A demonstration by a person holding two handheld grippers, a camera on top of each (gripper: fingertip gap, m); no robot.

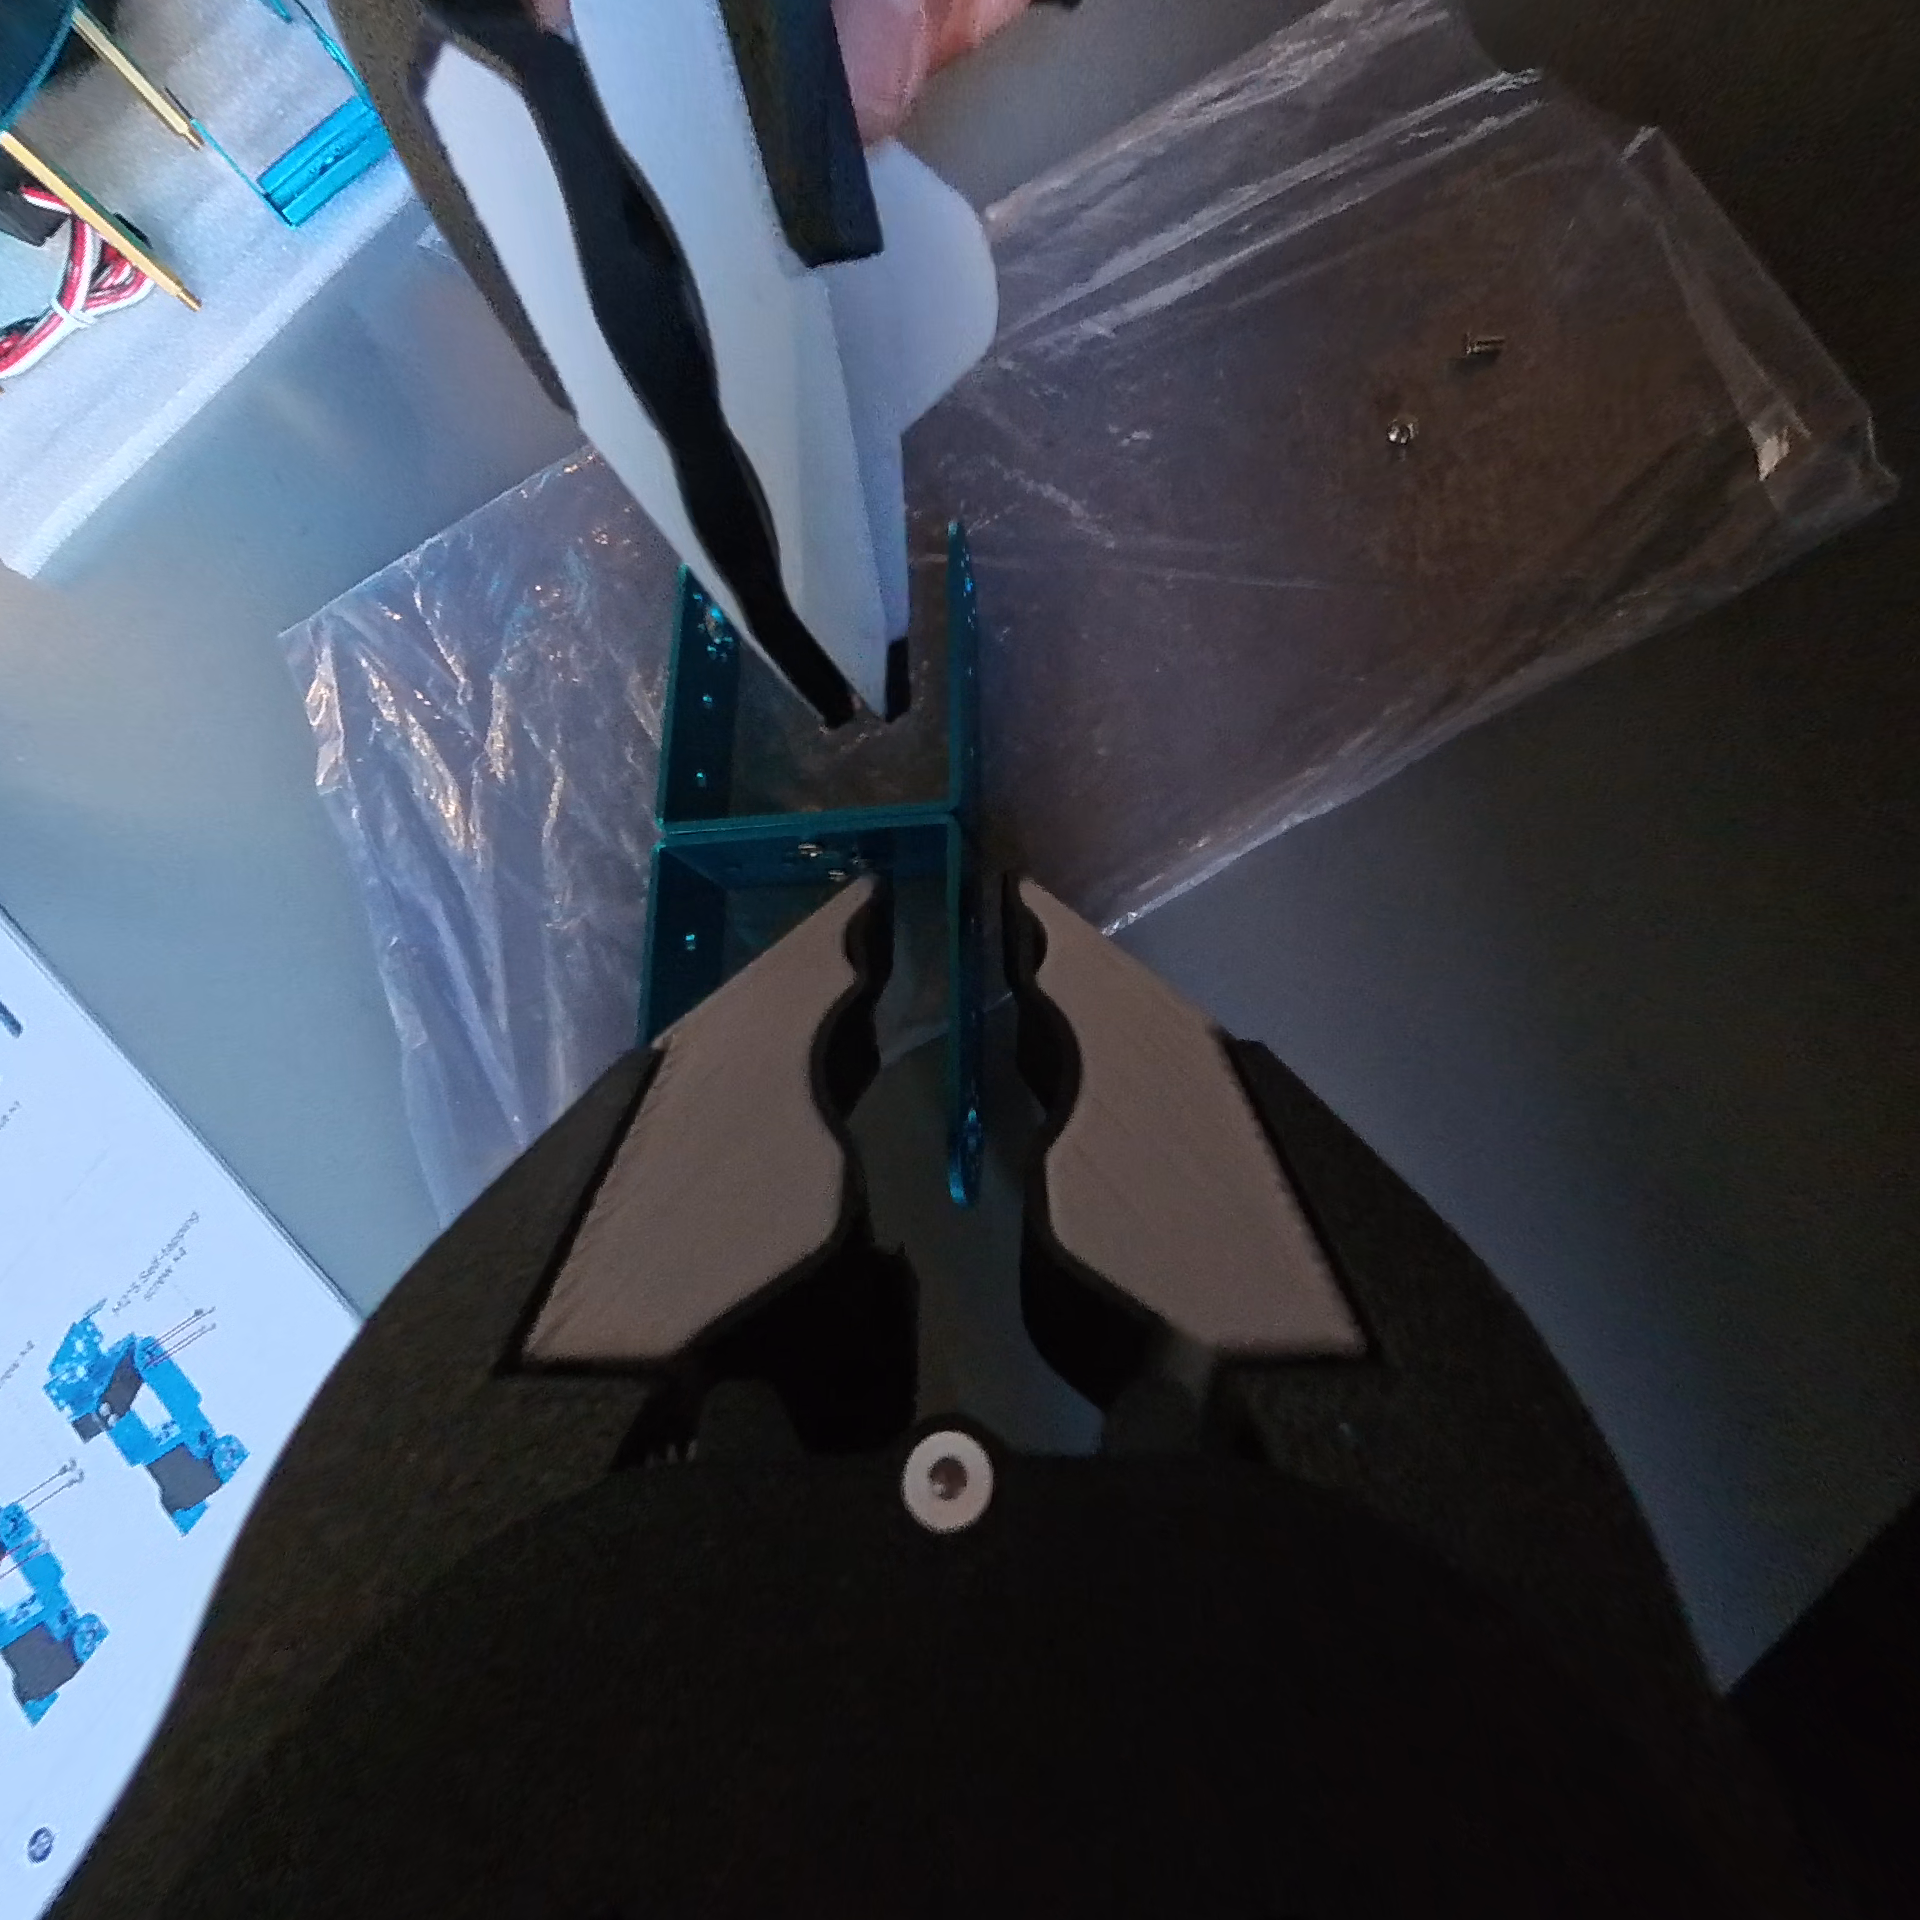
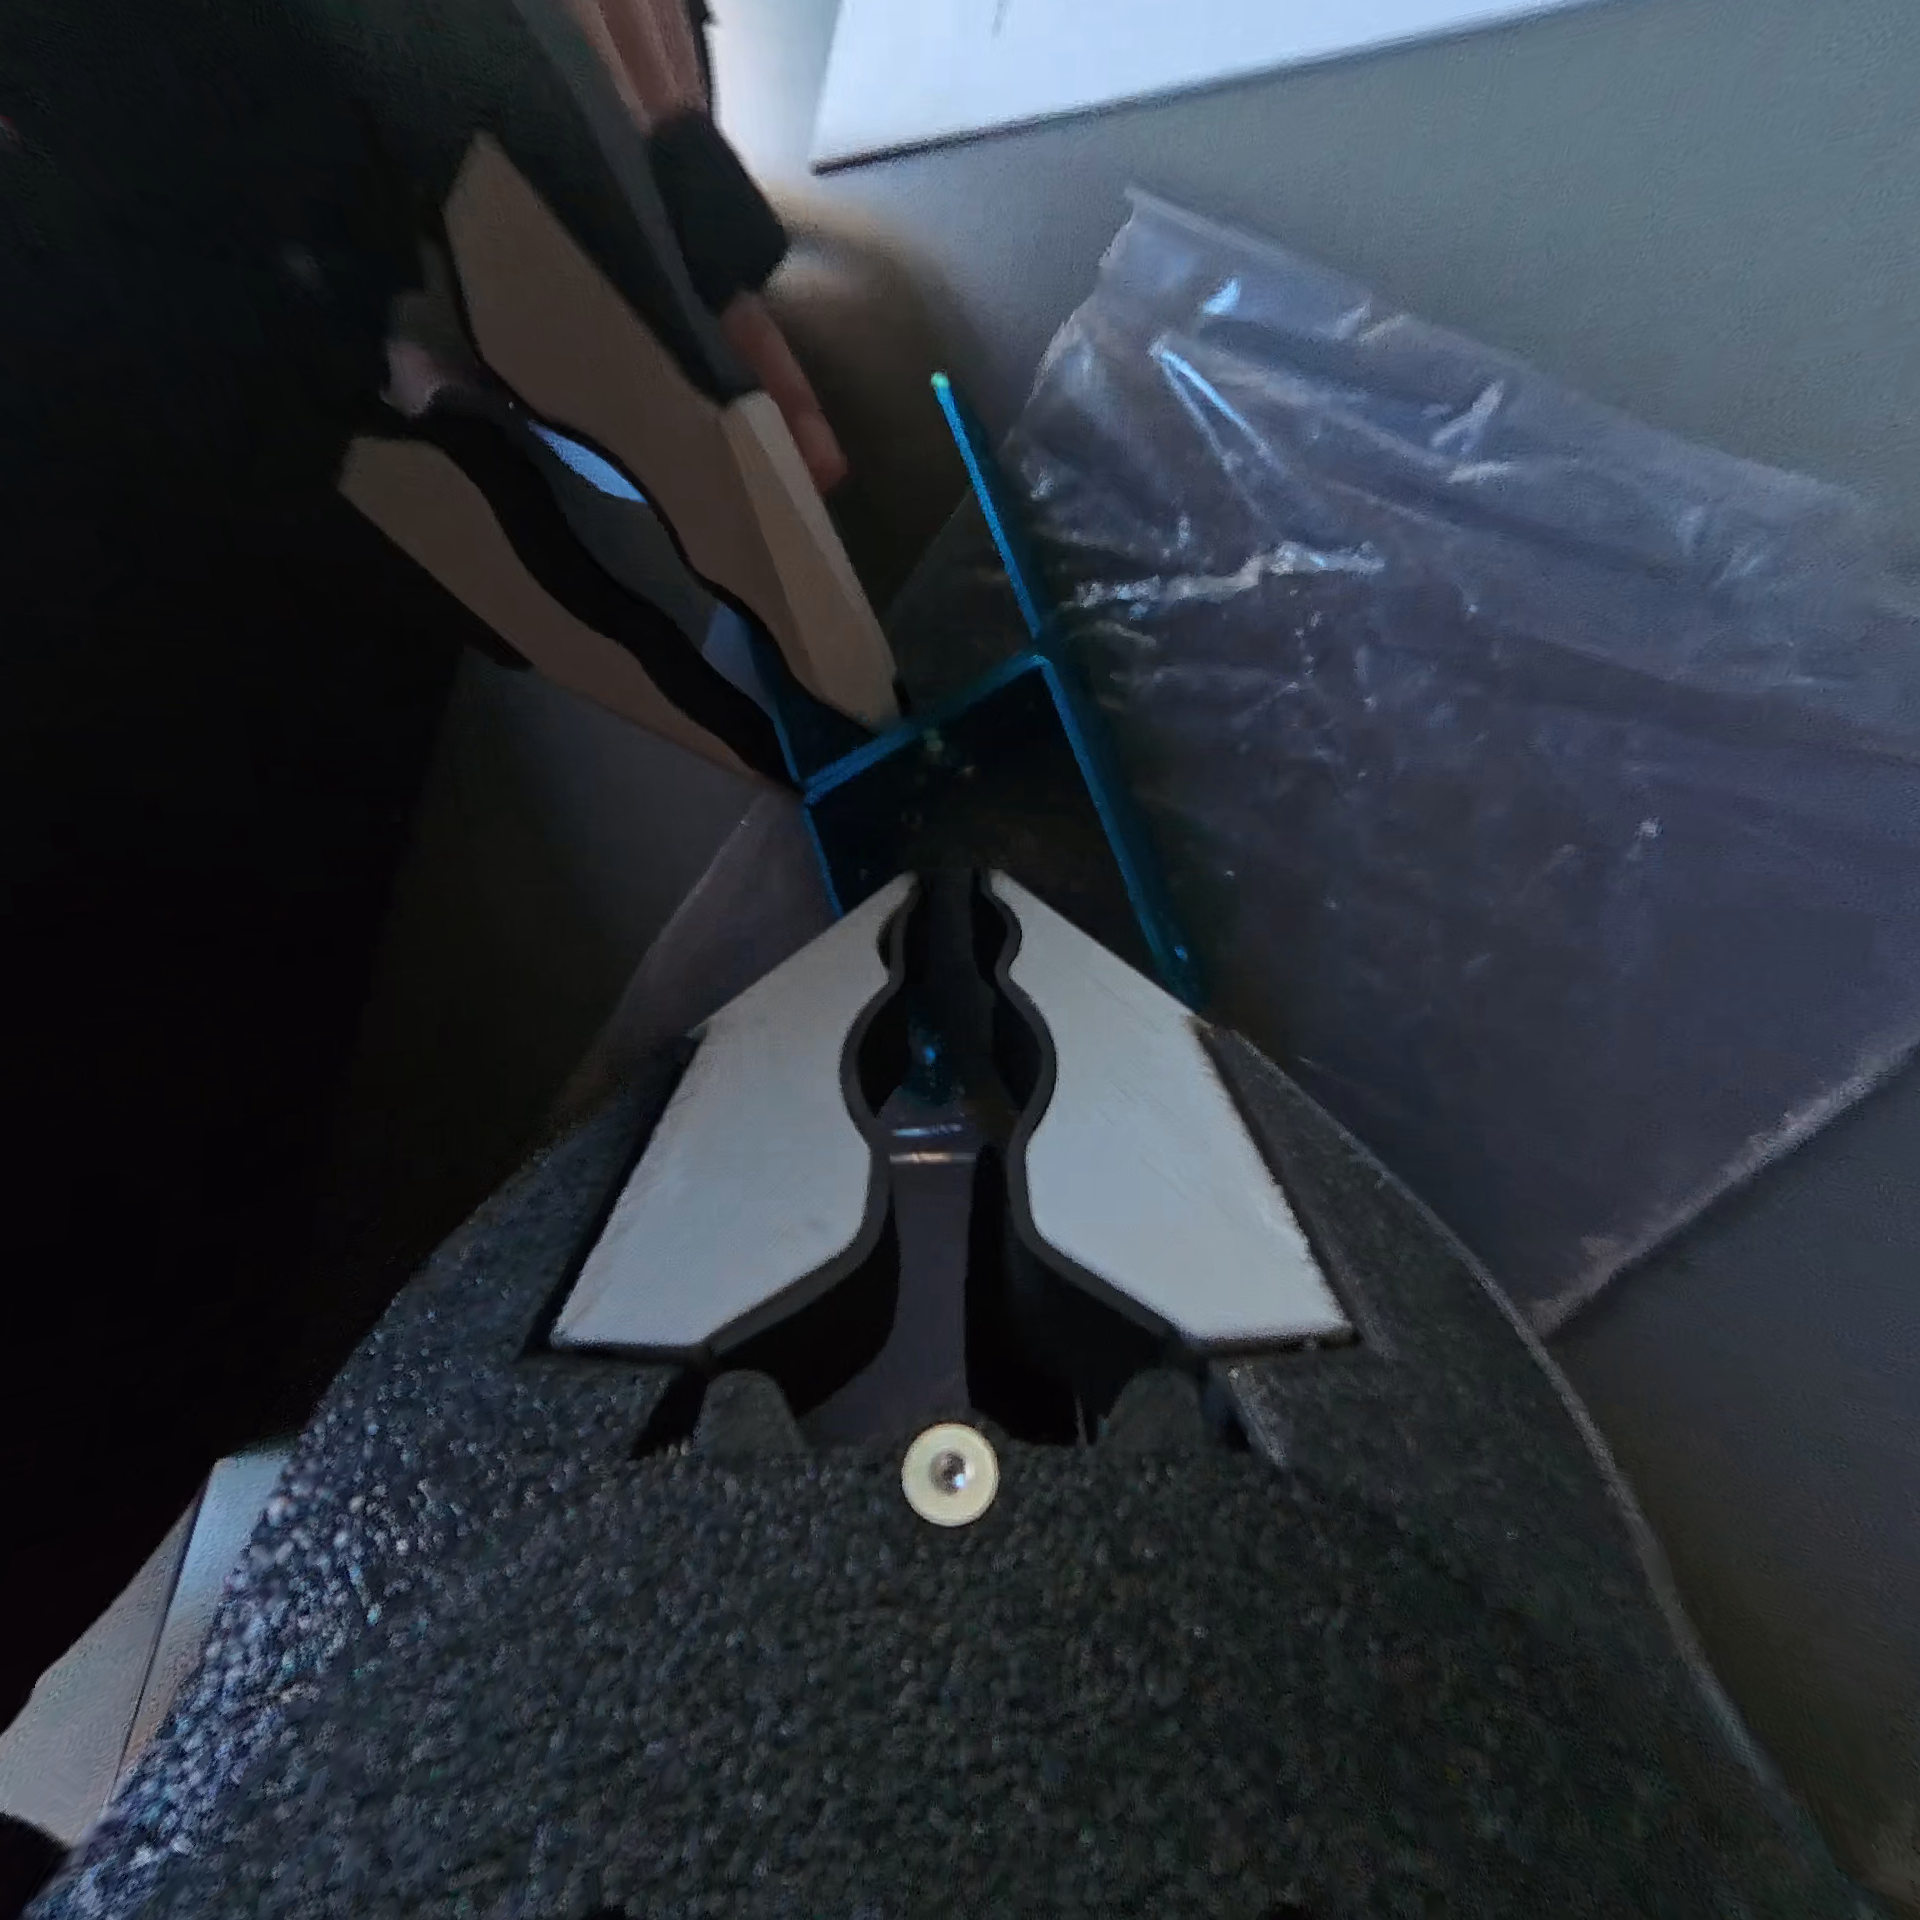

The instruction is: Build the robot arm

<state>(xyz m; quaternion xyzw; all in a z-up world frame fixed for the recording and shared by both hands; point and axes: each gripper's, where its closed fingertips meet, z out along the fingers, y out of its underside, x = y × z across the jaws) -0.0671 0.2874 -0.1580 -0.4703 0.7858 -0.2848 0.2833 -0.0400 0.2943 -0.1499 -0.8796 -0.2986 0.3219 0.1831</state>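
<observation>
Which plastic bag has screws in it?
The larger bag, upper right in the left wrist view: small screws lie in it. The bag left of the bracket shows none.

Blue metal H-shaped bracket [image 1: 831,831], upright on clear plastic bags [image 1: 1351,499], pinched between both hand-held grippers.

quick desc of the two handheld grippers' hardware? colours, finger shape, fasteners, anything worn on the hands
Both match: a black, grainy-textured body, and two pale grey-white wedge-shaped fingers with wavy black inner pads. A round white washer with a screw sits centred on each body. No cables or markings are visible. Left gripper, right gripper. In the right wrist view, a black fingerless glove shows on the hand behind the left gripper.
</observation>
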